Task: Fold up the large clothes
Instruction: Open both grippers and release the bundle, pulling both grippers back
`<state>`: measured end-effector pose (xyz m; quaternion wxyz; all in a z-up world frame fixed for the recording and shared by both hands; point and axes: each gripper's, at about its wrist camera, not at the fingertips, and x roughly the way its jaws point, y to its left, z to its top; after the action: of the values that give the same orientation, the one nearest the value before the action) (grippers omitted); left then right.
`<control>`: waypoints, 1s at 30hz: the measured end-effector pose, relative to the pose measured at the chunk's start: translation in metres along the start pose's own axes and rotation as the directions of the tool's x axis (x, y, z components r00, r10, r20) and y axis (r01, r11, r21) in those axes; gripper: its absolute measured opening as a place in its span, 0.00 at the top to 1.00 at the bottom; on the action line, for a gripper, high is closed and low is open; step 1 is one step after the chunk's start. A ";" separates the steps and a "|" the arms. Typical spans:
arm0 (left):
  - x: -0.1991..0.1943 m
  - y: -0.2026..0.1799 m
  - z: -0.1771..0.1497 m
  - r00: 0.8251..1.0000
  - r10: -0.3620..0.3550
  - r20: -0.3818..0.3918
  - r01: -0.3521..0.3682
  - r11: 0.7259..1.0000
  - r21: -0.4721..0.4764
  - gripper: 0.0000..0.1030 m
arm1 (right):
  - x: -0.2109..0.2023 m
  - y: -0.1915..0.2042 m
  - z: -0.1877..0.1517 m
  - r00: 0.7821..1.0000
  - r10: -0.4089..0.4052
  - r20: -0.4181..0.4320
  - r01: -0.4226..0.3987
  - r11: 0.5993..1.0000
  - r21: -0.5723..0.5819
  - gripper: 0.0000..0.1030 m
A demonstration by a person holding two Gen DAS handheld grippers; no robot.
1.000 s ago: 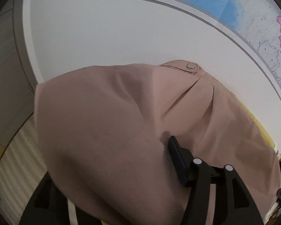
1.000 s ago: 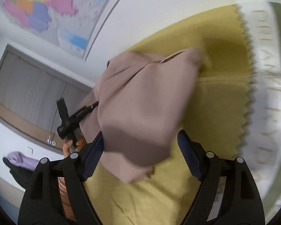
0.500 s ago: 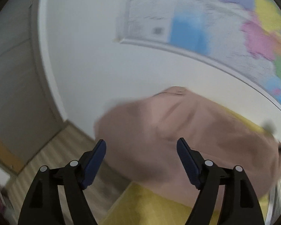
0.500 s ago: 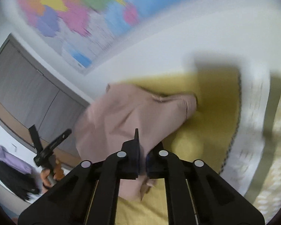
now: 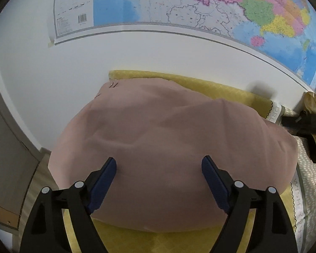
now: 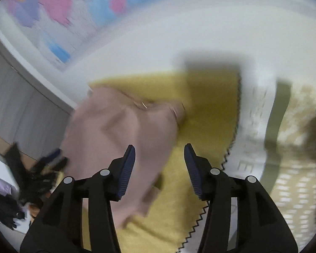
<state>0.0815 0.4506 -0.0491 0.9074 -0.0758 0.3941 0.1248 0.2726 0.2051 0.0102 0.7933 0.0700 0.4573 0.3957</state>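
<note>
Change: a second ago the pink garment (image 5: 164, 160) draped over the left gripper (image 5: 159, 169) and hid one finger; now it lies flat on the yellow cloth (image 5: 225, 88) and both blue pads show clear of it. The right gripper (image 6: 159, 158) was clamped shut half a second ago and now stands parted.
Left gripper: jaws wide, having just been opening; nothing is pinched, and the garment lies below and beyond the pads.
Garment: a folded pink heap covering the left part of the yellow cloth, its left side reaching the cloth's left edge, its far end with a small metal fastening (image 5: 112, 85) near the cloth's far left corner by the white wall (image 5: 52, 84).
Yellow cloth: zigzag-trimmed right edge, lying over a pale patterned cover (image 5: 309, 168) with printed letters.
Right gripper: jaws about half apart, having just been opening; nothing is between the pads. This view is blurred, so the gripper seems to hang over the garment's right edge (image 6: 170, 139), where pink meets yellow.
Wall: a coloured map (image 5: 200, 6) hangs above.
Far left in the right view: the other gripper, dark and smeared.
</note>
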 end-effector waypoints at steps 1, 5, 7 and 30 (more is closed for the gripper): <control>0.001 -0.001 0.001 1.000 -0.004 -0.001 0.004 1.000 -0.004 0.22 | -0.009 0.007 0.000 1.000 0.000 0.029 0.001 1.000 -0.021 0.51; 0.006 0.001 -0.005 1.000 -0.017 -0.022 0.016 0.999 -0.030 0.22 | -0.015 0.068 -0.008 0.996 0.012 0.094 0.010 0.972 -0.233 0.41; 0.010 -0.001 -0.006 0.999 -0.005 -0.033 0.004 1.000 -0.029 0.22 | 0.001 0.084 -0.015 0.998 0.016 0.054 0.001 0.958 -0.287 0.43; -0.016 -0.062 -0.023 0.999 0.046 0.017 -0.048 0.995 0.087 0.19 | 0.048 0.078 -0.097 0.997 -0.006 -0.075 -0.022 0.928 -0.372 0.51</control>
<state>0.0730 0.3828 -0.0502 0.9095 -0.0258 0.3942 0.1294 0.1657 0.2669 -0.0407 0.7729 -0.0948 0.4030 0.4808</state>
